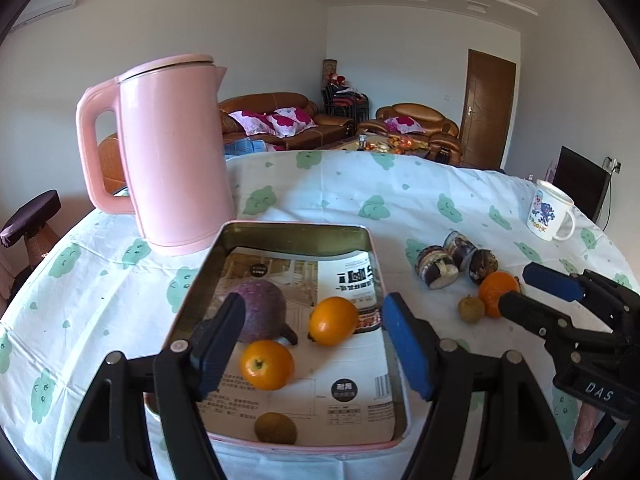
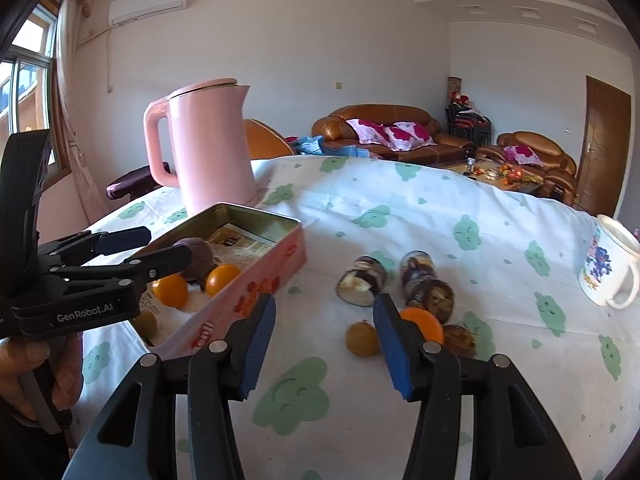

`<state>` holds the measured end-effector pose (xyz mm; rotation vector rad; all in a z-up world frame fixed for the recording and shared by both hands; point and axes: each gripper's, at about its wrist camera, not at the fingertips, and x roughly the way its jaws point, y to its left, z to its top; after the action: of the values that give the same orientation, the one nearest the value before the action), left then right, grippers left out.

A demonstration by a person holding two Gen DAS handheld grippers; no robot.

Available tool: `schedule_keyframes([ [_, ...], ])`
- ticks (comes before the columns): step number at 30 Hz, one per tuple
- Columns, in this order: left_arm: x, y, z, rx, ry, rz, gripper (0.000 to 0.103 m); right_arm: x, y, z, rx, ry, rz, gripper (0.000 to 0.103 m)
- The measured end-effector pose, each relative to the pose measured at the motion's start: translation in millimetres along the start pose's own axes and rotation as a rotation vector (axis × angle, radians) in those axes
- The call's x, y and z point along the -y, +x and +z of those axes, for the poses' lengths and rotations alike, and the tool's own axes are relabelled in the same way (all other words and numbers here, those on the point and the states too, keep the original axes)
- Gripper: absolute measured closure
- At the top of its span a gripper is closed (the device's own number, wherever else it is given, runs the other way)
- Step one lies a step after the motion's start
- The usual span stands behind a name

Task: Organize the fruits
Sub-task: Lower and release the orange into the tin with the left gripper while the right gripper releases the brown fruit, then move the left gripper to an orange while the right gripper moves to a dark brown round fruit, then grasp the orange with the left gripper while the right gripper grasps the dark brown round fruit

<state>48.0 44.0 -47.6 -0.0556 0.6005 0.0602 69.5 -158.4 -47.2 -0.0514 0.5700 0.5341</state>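
A pink tin tray (image 1: 376, 264) (image 2: 256, 300) lined with paper holds two oranges (image 1: 267, 365) (image 1: 333, 321), a purple fruit (image 1: 260, 312) and a brown kiwi (image 1: 276, 427). My left gripper (image 1: 314, 350) (image 2: 152, 246) is open and empty just above the tray. On the cloth right of the tray lie an orange (image 1: 496, 290) (image 2: 426, 322), a small brown fruit (image 1: 471, 309) (image 2: 362, 338) and another brown fruit (image 2: 460, 340). My right gripper (image 2: 324, 344) (image 1: 536, 292) is open and empty, just in front of these fruits.
A pink kettle (image 1: 176, 152) (image 2: 208, 148) stands behind the tray. Three small jars (image 1: 456, 258) (image 2: 362, 280) lie on their sides behind the loose fruit. A white printed mug (image 1: 550, 212) (image 2: 610, 266) stands at the right. The table has a cloud-print cloth (image 1: 360, 192).
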Motion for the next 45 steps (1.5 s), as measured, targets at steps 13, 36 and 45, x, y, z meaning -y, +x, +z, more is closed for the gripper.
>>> schedule_keyframes([
  [13,124,36,11,-0.065,0.212,-0.187,0.029,93,-17,-17,0.006,0.198,-0.198,0.050],
  [36,128,60,21,-0.083,0.150,-0.294,0.055,99,-5,-13,-0.029,0.213,-0.168,0.043],
  [45,88,57,26,0.000,0.082,-0.130,0.055,77,39,-2,-0.168,0.134,-0.128,0.043],
])
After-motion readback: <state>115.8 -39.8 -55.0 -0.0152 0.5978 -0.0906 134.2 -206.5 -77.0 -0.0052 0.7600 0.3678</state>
